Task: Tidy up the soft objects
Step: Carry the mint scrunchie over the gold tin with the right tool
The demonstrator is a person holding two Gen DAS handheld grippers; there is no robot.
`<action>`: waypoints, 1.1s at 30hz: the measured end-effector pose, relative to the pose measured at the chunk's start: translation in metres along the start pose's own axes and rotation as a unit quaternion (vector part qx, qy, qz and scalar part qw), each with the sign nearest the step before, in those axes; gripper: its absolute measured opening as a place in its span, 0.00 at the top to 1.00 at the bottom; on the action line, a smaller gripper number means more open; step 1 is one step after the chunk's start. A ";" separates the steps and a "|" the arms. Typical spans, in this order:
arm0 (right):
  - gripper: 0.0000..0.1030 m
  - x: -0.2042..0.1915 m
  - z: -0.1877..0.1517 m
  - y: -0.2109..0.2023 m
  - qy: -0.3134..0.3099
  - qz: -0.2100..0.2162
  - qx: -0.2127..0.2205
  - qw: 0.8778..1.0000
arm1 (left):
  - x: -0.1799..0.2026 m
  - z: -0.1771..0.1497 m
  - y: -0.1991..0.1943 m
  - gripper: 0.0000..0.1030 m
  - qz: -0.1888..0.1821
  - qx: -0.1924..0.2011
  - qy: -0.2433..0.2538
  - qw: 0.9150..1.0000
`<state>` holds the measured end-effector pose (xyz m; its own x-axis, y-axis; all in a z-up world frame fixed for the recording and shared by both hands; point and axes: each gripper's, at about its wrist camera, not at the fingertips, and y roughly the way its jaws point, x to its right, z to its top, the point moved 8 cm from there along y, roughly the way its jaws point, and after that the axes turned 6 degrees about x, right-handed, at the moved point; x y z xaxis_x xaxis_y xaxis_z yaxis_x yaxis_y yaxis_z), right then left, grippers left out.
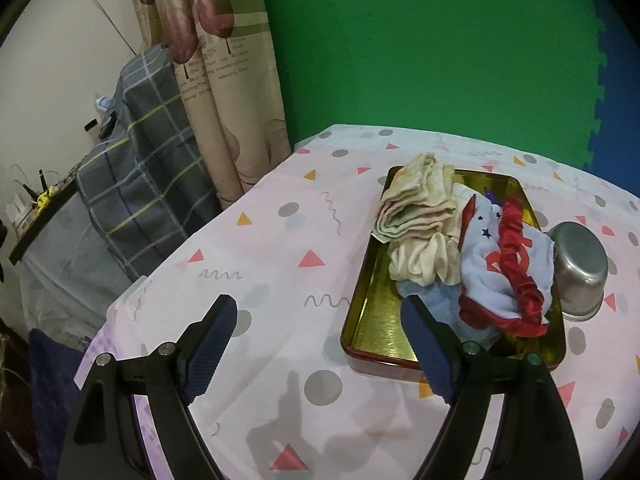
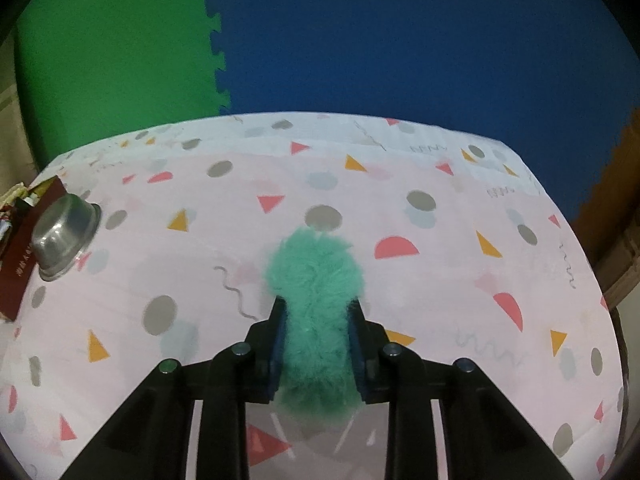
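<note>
A gold metal tray (image 1: 374, 320) with a dark red rim sits on the patterned tablecloth. In it lie a folded cream cloth (image 1: 420, 196), a crumpled white cloth (image 1: 424, 260), a light blue garment with red trim (image 1: 496, 276) and a red scrunchie (image 1: 520, 264). My left gripper (image 1: 320, 320) is open and empty, above the table at the tray's near left corner. My right gripper (image 2: 318, 312) is shut on a fluffy teal puff (image 2: 314, 280), held over the middle of the table. The tray's red side (image 2: 20, 248) shows at the far left of the right wrist view.
An upturned steel bowl (image 1: 580, 268) lies beside the tray's right side, also in the right wrist view (image 2: 64, 232). Green and blue foam mats (image 2: 216, 40) stand behind the table. A plaid-covered object (image 1: 140, 168) and a curtain (image 1: 216, 80) stand left of the table.
</note>
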<state>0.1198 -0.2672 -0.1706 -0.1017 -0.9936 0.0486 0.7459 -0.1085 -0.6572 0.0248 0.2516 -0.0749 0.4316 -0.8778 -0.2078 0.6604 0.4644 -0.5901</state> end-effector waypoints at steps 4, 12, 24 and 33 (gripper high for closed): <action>0.73 -0.014 0.006 -0.009 -0.004 0.012 0.008 1.000 | -0.002 -0.001 0.001 0.21 0.001 0.000 -0.002 1.000; 0.73 -0.053 0.013 -0.018 -0.023 0.043 0.012 0.999 | -0.006 -0.003 0.005 0.20 0.004 -0.005 -0.006 1.000; 0.73 -0.139 0.028 -0.034 -0.051 0.113 0.019 0.992 | -0.019 -0.005 0.011 0.20 0.002 -0.019 -0.032 0.999; 0.73 -0.200 0.047 -0.051 -0.071 0.169 0.029 0.983 | -0.022 -0.006 0.012 0.20 0.004 -0.024 -0.034 0.999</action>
<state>0.1330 -0.0640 -0.1114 0.2480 -0.9670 -0.0581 0.7574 0.2310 -0.6107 0.0198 0.2762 -0.0819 0.4791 -0.8630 -0.1603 0.6269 0.4642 -0.6257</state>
